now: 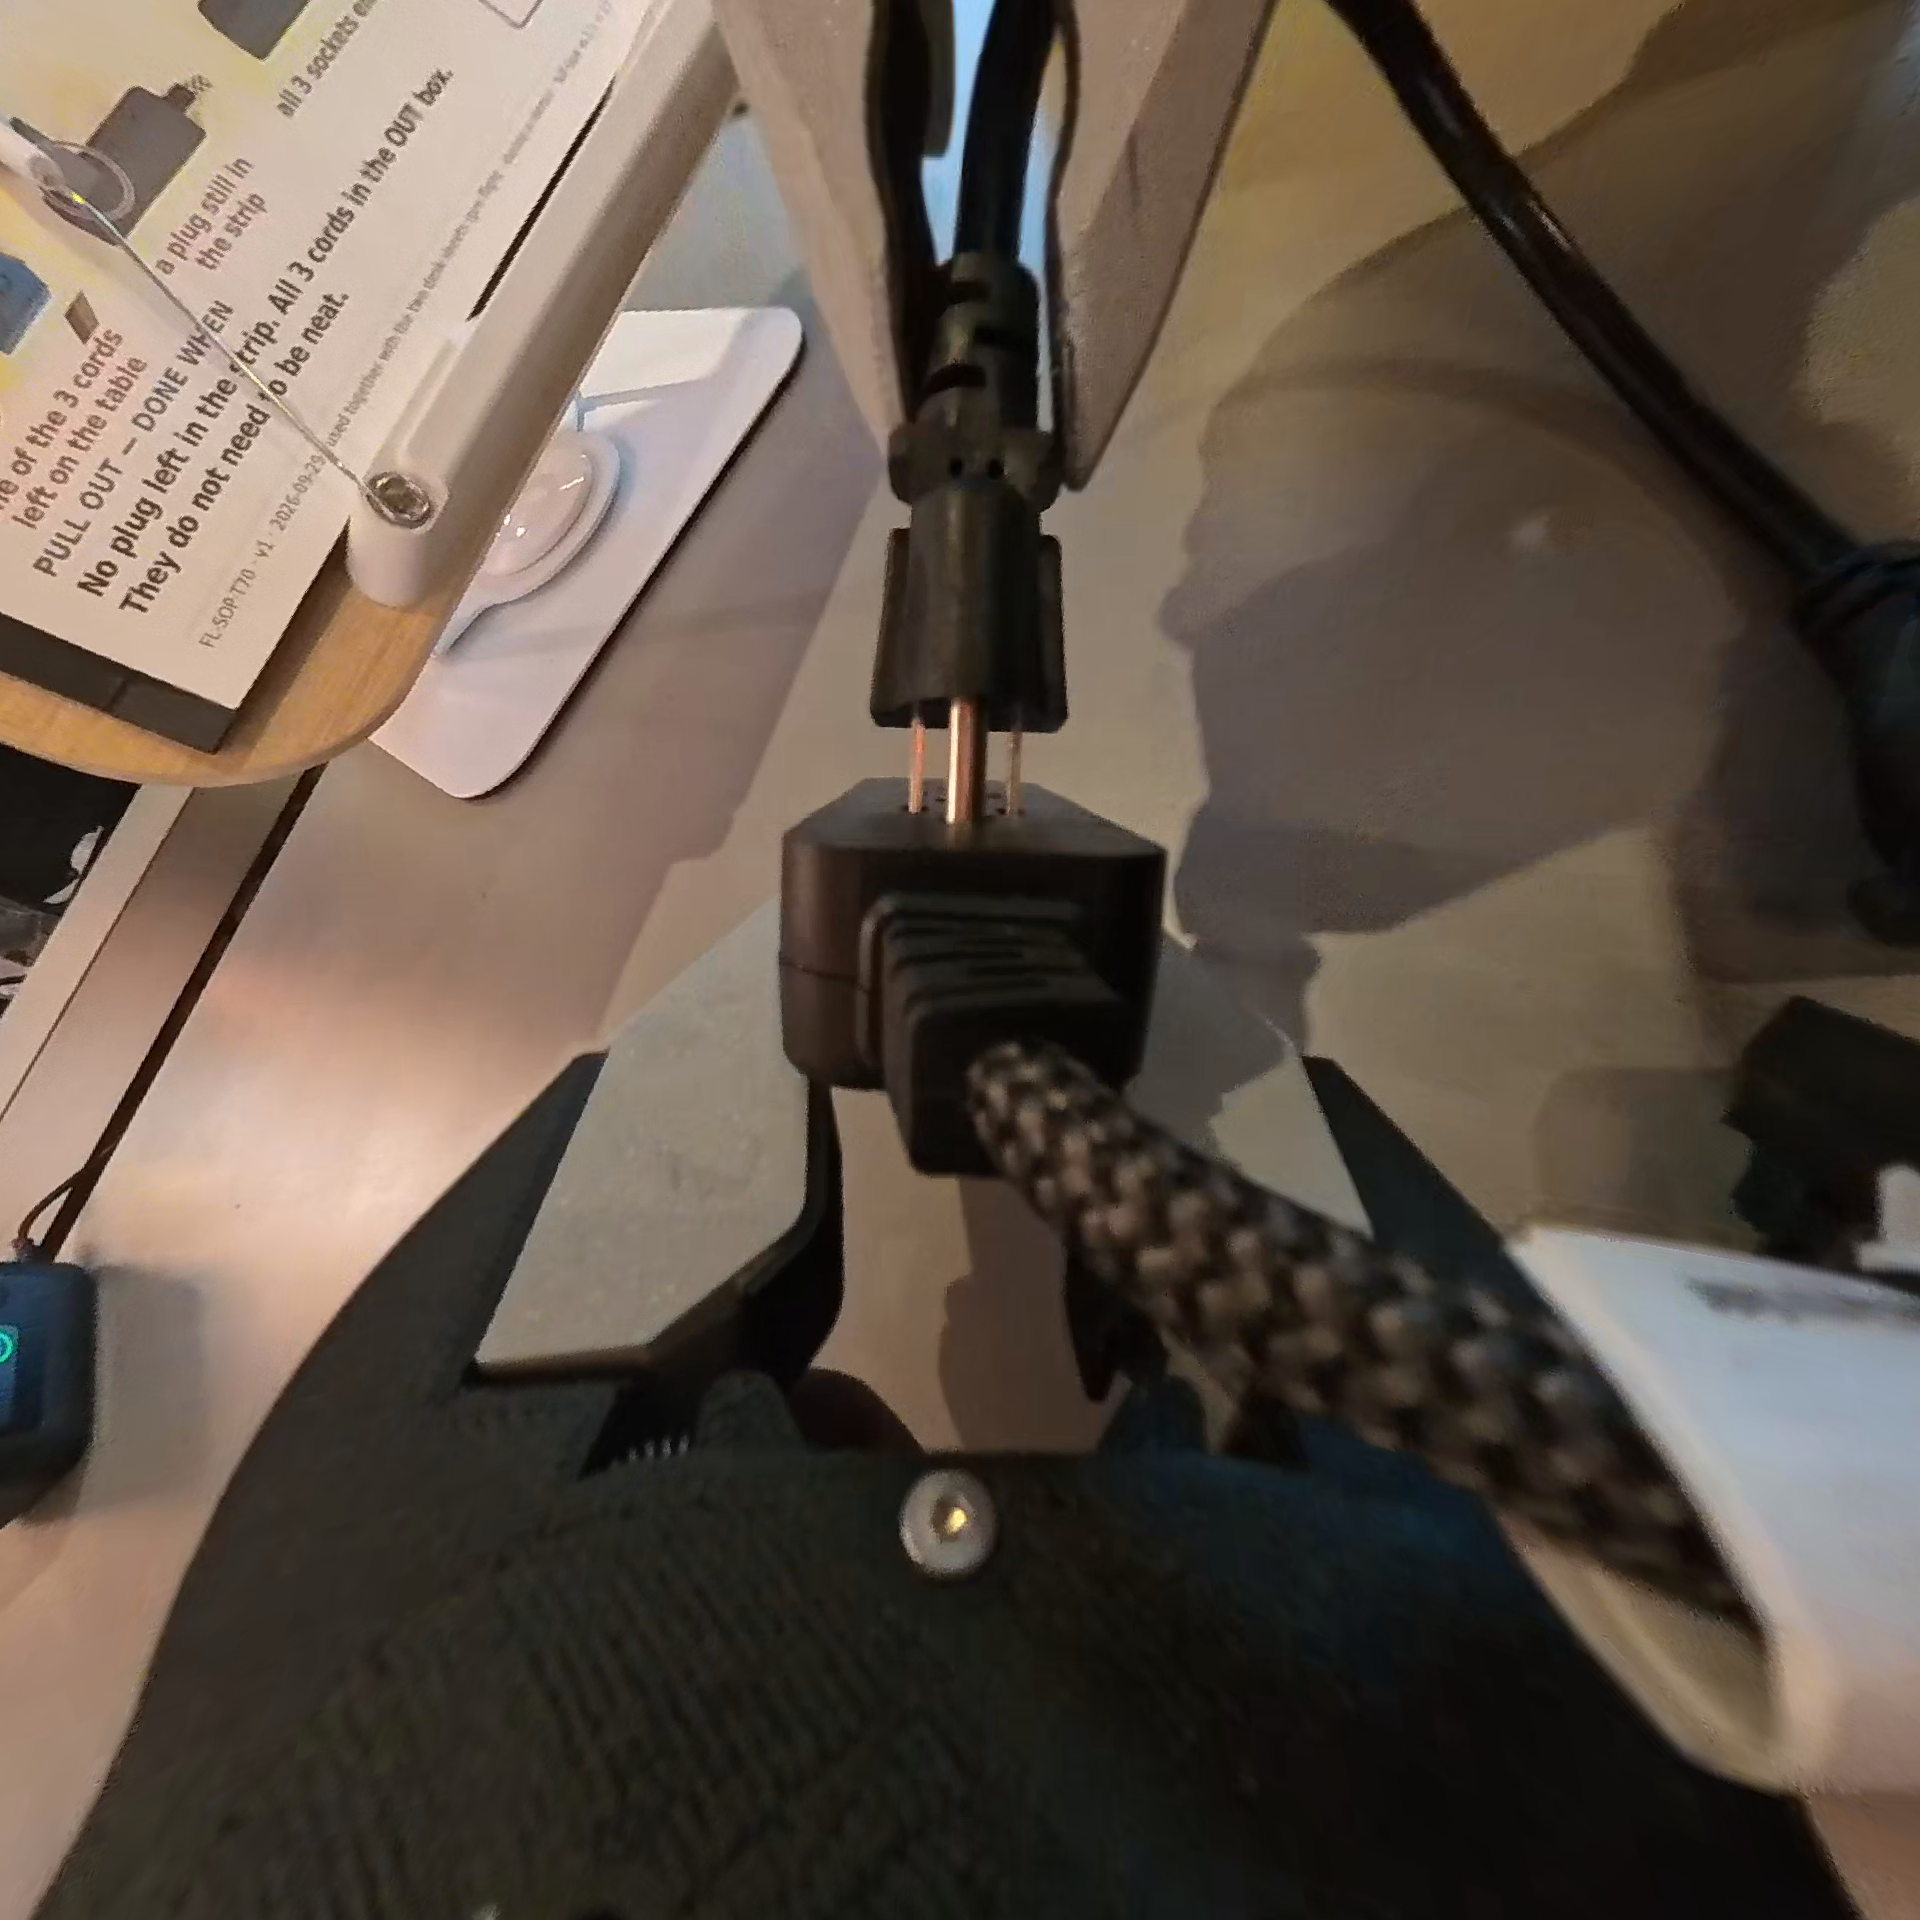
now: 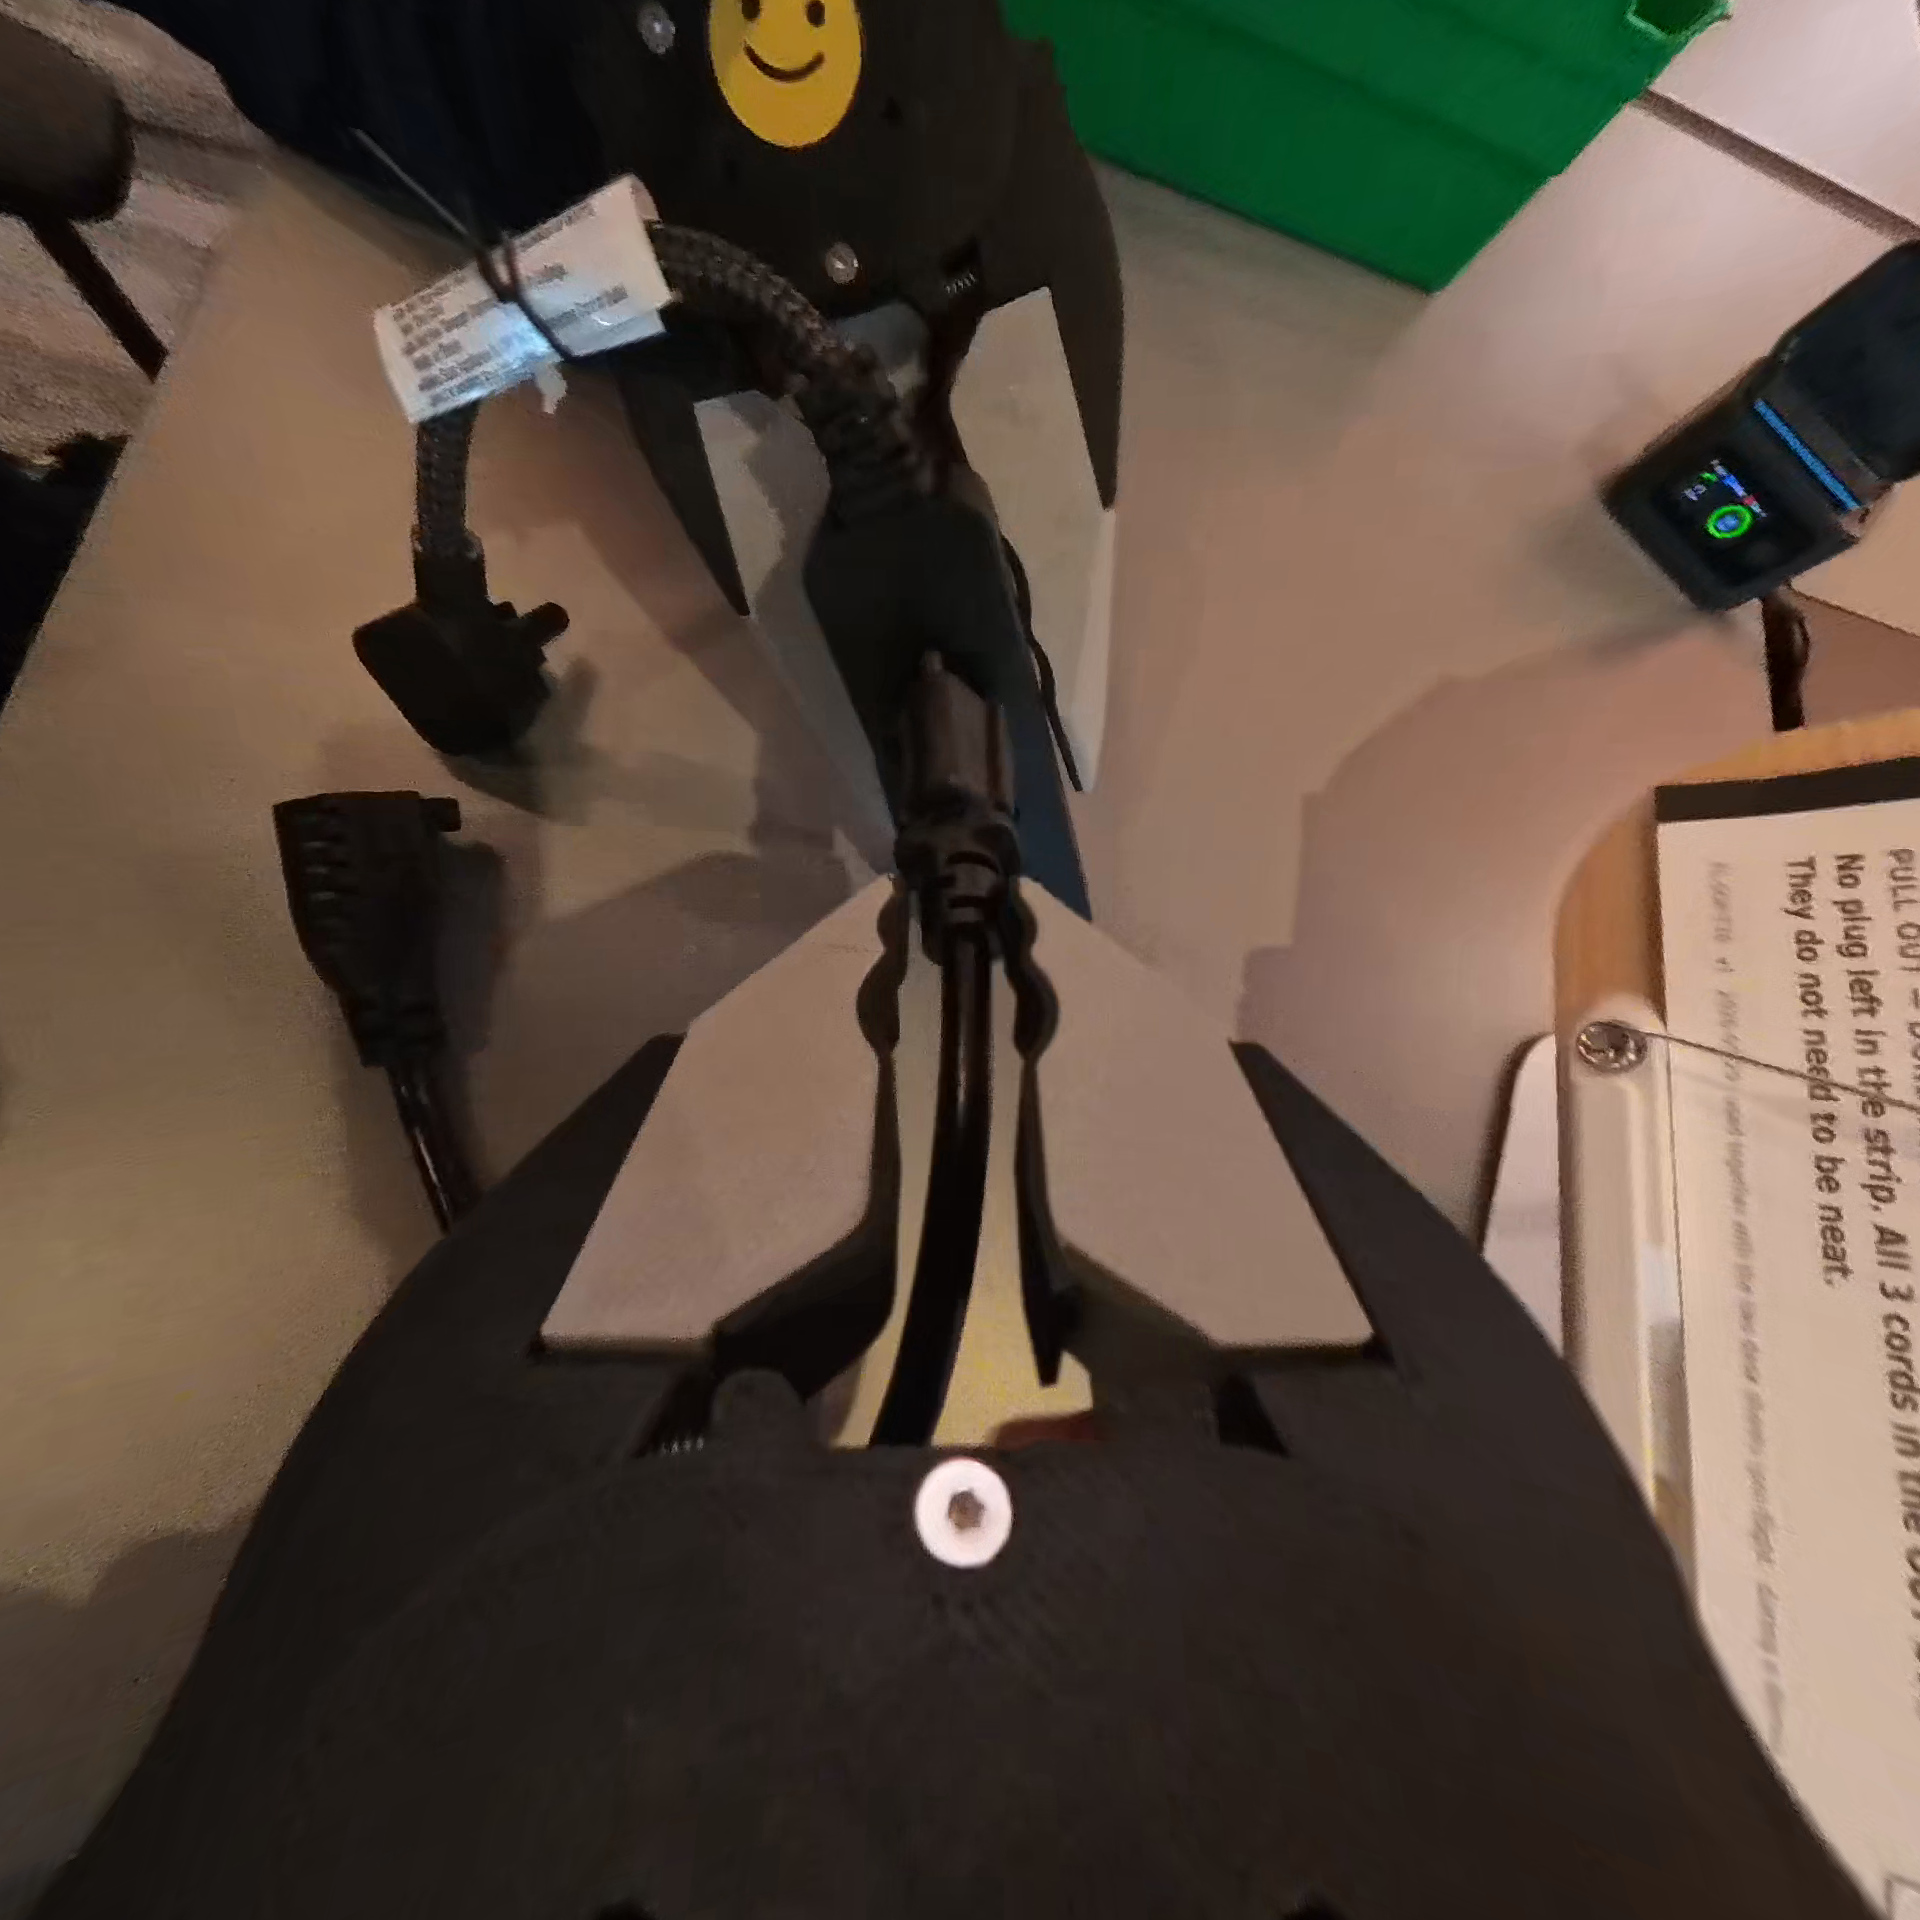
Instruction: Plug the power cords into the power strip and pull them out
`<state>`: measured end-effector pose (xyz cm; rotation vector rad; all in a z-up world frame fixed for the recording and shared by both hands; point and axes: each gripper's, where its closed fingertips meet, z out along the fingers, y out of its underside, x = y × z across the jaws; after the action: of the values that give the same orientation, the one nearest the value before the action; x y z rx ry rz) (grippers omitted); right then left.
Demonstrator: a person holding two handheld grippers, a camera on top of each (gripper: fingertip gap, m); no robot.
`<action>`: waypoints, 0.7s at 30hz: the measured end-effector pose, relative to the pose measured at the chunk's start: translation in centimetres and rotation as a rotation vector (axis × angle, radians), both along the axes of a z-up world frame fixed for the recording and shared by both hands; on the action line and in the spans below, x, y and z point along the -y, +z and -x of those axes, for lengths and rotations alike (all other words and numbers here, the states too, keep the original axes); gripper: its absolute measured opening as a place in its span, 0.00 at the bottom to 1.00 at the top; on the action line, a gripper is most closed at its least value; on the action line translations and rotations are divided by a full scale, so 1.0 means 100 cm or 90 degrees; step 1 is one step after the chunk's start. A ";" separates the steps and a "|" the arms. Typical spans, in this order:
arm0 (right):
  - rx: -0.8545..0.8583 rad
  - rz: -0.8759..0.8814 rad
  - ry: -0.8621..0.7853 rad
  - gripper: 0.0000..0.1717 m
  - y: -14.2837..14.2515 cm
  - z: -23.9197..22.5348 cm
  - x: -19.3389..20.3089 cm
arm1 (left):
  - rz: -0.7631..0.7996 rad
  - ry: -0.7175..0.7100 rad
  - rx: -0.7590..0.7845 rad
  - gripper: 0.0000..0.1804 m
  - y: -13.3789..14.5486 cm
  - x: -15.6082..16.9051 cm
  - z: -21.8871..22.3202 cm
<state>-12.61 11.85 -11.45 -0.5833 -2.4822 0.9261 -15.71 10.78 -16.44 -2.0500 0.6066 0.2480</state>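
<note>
- Left gripper [image 1: 961, 935] clamps the black strip [image 1: 966, 935], held above the table [image 1: 1455, 831].
- Right gripper [image 2: 961, 904] pinches a plug [image 1: 971, 613], prongs partly inside the strip.
- Nearby: loose plugs [image 2: 364, 914], instruction sheet [image 1: 208, 343], green bin [image 2: 1351, 125].

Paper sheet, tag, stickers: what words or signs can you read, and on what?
Sheet on the stand: bold black print, readable, but I don't copy it out.
Tag on the braided cord: too blurred.
Device screen: too small.
Left tool: yellow smiley, no words.
</note>
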 end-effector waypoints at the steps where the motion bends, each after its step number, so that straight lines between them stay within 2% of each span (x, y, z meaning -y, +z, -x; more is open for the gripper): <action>1: -0.002 0.004 0.007 0.08 0.000 0.000 0.001 | 0.000 -0.001 0.005 0.24 0.000 0.000 0.001; 7: -0.052 0.003 0.005 0.10 0.002 0.003 0.003 | -0.001 0.002 0.028 0.24 -0.001 0.000 0.003; 13: -0.054 0.023 -0.001 0.12 0.002 0.002 0.004 | -0.001 0.004 0.032 0.24 -0.001 0.000 0.003; 16: -0.041 0.052 -0.018 0.19 0.004 0.004 0.003 | -0.003 0.004 0.028 0.24 0.000 -0.001 0.003; 21: 0.044 0.108 -0.042 0.13 0.002 0.003 0.009 | -0.002 0.007 0.027 0.24 -0.001 -0.001 0.003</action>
<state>-12.94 10.98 -11.25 -0.7593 -2.4445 1.1149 -15.97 10.86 -16.50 -2.0514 0.5685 0.2108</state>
